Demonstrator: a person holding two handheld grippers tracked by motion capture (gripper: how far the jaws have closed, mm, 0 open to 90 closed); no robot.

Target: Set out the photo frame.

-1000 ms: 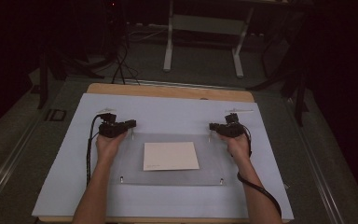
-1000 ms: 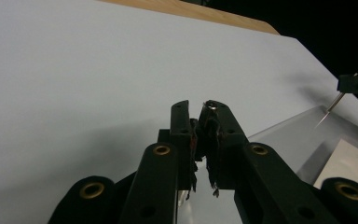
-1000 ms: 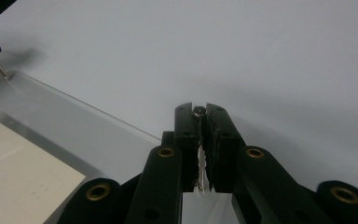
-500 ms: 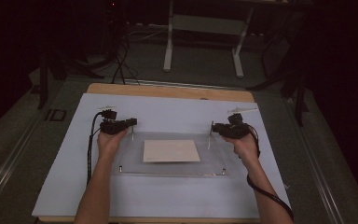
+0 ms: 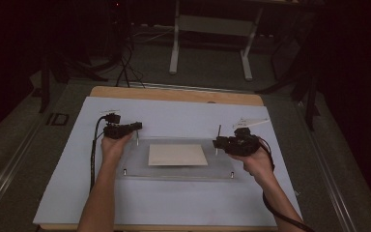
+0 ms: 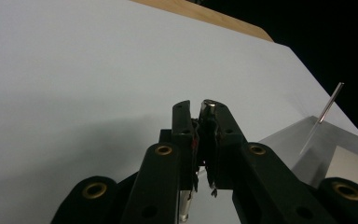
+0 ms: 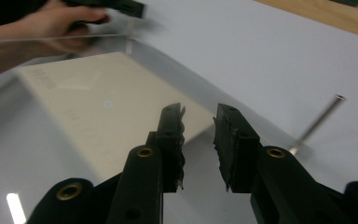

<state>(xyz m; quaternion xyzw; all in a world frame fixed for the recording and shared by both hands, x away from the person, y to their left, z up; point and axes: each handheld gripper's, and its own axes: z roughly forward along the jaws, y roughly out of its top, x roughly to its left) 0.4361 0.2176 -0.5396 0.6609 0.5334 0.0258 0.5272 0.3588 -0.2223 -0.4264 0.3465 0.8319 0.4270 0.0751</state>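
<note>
A clear plate lies on the white sheet with a cream card at its middle and thin metal pins at its corners. My left gripper is at the far left corner, shut on the top of that corner's pin. My right gripper hovers just near-side of the far right pin, lifted off the plate. Its jaws have just been opening and stand apart with nothing between them. In the right gripper view that pin stands free to the right, with the card below.
Two short pins stand at the plate's near corners. The white sheet covers a wooden table. A small pale strip lies at the far right of the sheet. Dark floor, cables and a stand lie beyond the table.
My right gripper has let go of the far right pin, opened, and drawn back toward the person and upward. The left hand has kept still on its pin.
</note>
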